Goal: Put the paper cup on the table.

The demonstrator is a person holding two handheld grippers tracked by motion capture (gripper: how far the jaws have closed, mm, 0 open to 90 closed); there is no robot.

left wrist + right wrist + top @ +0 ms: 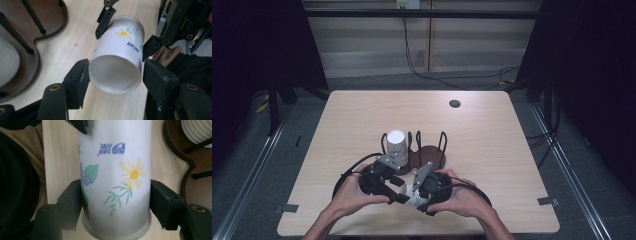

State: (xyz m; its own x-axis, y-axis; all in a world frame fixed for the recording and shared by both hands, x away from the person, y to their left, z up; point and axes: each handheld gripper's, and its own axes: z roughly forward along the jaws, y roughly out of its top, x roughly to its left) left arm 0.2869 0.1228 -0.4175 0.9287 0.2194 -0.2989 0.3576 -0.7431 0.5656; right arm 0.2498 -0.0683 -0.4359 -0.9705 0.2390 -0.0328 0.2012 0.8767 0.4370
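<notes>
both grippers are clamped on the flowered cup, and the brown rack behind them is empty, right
Not quite. Both grippers do hold the flowered cup, the left gripper near its open mouth and the right gripper near its base. But the rack is not empty: the high view shows a white cup standing in it, by its left posts.

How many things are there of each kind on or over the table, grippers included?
Grippers: 2, left gripper and right gripper, both closed on the flowered cup.
Paper cups: 2, the flowered cup held between them and a white cup standing in the rack.
Cup racks: 1, the brown wooden rack with black wire posts.
Total: 5.
</notes>
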